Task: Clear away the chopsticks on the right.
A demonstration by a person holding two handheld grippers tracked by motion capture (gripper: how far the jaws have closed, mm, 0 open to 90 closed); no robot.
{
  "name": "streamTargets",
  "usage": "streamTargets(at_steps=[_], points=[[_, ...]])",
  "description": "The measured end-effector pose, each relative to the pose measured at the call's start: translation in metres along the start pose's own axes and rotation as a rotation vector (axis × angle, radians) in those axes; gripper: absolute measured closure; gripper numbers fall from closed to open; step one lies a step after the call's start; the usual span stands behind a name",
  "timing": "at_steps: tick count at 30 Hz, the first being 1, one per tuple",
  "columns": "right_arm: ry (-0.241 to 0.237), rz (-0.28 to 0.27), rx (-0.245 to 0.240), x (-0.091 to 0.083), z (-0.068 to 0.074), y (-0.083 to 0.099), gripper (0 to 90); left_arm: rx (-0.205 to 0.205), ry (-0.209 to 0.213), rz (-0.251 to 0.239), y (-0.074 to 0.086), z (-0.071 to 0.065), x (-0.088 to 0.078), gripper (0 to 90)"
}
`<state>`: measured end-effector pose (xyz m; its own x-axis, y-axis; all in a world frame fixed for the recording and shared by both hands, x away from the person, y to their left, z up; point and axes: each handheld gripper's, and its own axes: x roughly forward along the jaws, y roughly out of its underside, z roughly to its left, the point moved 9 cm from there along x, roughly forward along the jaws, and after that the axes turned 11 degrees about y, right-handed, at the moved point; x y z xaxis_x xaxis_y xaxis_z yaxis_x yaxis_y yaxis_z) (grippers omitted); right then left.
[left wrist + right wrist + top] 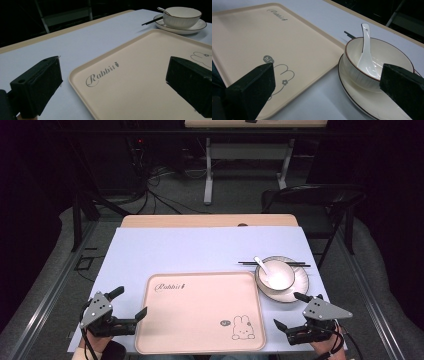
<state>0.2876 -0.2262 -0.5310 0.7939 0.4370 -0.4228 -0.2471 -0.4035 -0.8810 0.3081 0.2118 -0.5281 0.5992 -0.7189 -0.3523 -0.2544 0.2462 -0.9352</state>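
Counting: one bowl point(275, 274), one spoon point(262, 265), one tray point(200, 312)

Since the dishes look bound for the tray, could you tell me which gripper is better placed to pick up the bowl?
Probably the right gripper: open, it sits just below the bowl and plate. The left gripper is across the tray.

Matt beige plastic tray point(200, 310) with a smooth surface and grey printed lettering and rabbit drawing. At its two o'clock, a glossy white ceramic bowl point(275, 275) with fine ribbed sides sits on a glossy ceramic plate point(300, 287), both dark-rimmed. A shiny white ceramic spoon point(367, 53) lies in the bowl. Matt black chopsticks point(247, 263). The desk point(200, 250) has a smooth, matt pale-lilac cover and a wood-look far edge.
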Motion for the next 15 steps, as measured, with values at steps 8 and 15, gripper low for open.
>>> streamTargets(at_steps=[8,15], points=[[0.0,0.055,-0.041,0.002,-0.004,0.003,0.0,-0.003,-0.002,0.001,0.001,0.0,-0.001,0.0],[-0.001,0.097,-0.068,0.001,-0.015,0.0,0.0,-0.005,-0.013,0.006,0.001,0.0,-0.002,0.0]])
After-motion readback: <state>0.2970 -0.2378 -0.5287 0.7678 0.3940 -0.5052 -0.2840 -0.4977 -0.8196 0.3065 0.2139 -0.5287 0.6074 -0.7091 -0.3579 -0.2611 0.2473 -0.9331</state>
